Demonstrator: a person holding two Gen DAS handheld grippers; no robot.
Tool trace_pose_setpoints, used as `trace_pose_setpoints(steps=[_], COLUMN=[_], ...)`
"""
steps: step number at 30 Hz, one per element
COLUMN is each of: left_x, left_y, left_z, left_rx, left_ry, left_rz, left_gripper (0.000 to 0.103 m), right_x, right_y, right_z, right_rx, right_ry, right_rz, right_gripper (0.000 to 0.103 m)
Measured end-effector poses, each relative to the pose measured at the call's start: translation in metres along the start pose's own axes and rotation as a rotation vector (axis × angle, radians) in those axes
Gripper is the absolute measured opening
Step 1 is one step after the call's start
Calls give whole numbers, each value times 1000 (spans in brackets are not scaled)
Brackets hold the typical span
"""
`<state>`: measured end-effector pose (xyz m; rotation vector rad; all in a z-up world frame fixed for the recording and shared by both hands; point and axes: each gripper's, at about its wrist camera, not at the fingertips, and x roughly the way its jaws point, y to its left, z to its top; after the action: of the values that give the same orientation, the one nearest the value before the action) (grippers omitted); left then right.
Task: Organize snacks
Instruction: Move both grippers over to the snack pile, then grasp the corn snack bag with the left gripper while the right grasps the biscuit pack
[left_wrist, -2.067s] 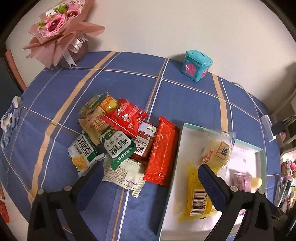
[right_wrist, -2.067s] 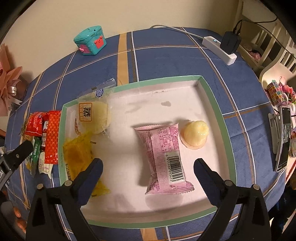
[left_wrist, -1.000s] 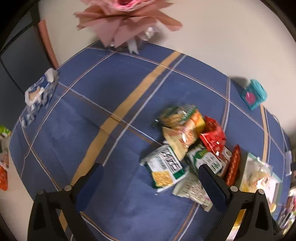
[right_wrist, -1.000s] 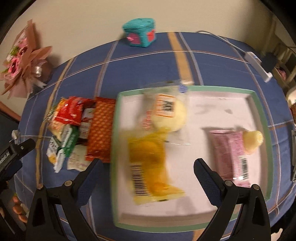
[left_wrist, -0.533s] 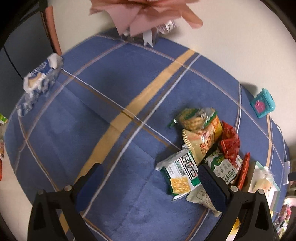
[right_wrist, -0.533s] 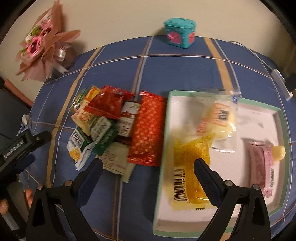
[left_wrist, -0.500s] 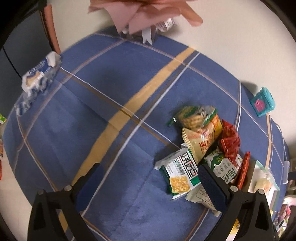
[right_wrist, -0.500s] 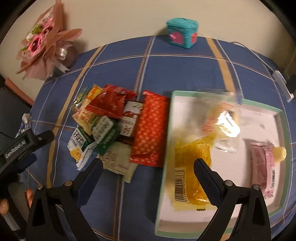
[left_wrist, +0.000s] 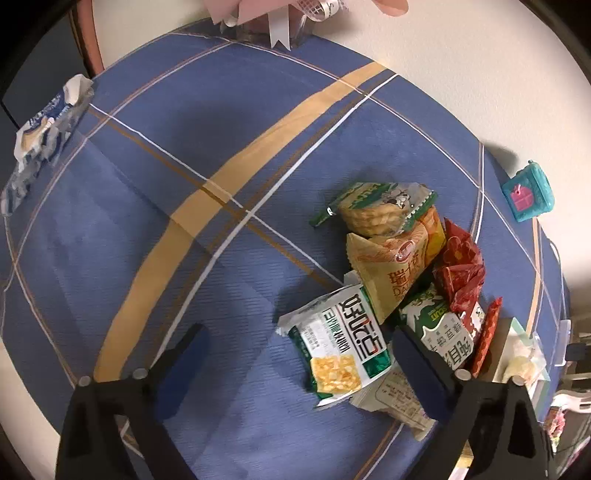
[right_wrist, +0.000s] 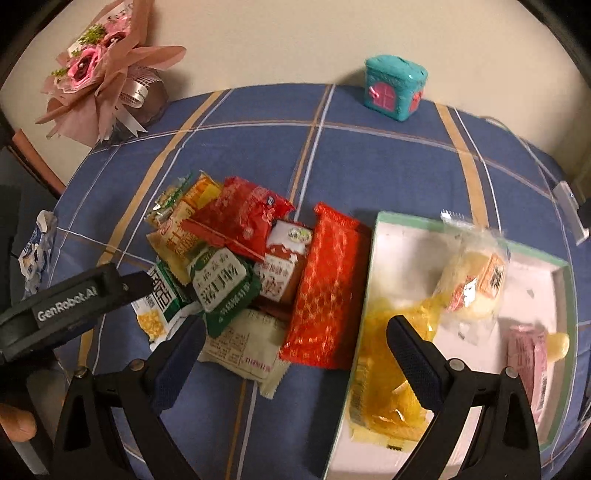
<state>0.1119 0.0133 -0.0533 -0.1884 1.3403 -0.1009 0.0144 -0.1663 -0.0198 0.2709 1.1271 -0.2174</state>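
Swinging off the tray, the left wrist view now takes in the near side of the snack pile (left_wrist: 391, 295) on the blue cloth (left_wrist: 166, 221), where two seconds ago it looked down on the pile and tray together; over the last half second the pile has grown larger in frame. That reads as a fresh approach for the next pick. The left gripper (left_wrist: 295, 354) stands wide open and holds nothing. The green-and-white pack (left_wrist: 340, 350) lies between its fingers, the right one overlapping the pile's edge, though contact cannot be told. Only a sliver of the tray (left_wrist: 502, 354) shows at the far right.

In the right wrist view the shift is similar: two seconds back it faced the tray's contents only, and now the pile (right_wrist: 236, 258) fills the middle, with the tray (right_wrist: 406, 236) pushed rightward. Four items lie in the tray, so most of the sorting seems left. The right gripper (right_wrist: 295, 345) is wide open and empty, hovering over the orange pack (right_wrist: 328, 288) beside the tray wall. The left gripper's body (right_wrist: 70, 295) reaches in from the left toward the pile.
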Motion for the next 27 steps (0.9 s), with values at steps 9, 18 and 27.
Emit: trace_pose_setpoints(steps=[9,18,27], left_x=[20,32,27], left_y=[-5,-11,6], left_z=[9,5,6], left_rx=[-6,-5,-39], left_ry=[43,74,71], left_rz=[-36,-75,-57], left_gripper=[81,63,62], right_x=[13,21,27], right_y=[16,23,42], right_z=[10,13,18], right_rx=[-47,-63,-113], right_ry=[-6,-2,-14], right_rz=[37,61,102], right_gripper=[78,59,56])
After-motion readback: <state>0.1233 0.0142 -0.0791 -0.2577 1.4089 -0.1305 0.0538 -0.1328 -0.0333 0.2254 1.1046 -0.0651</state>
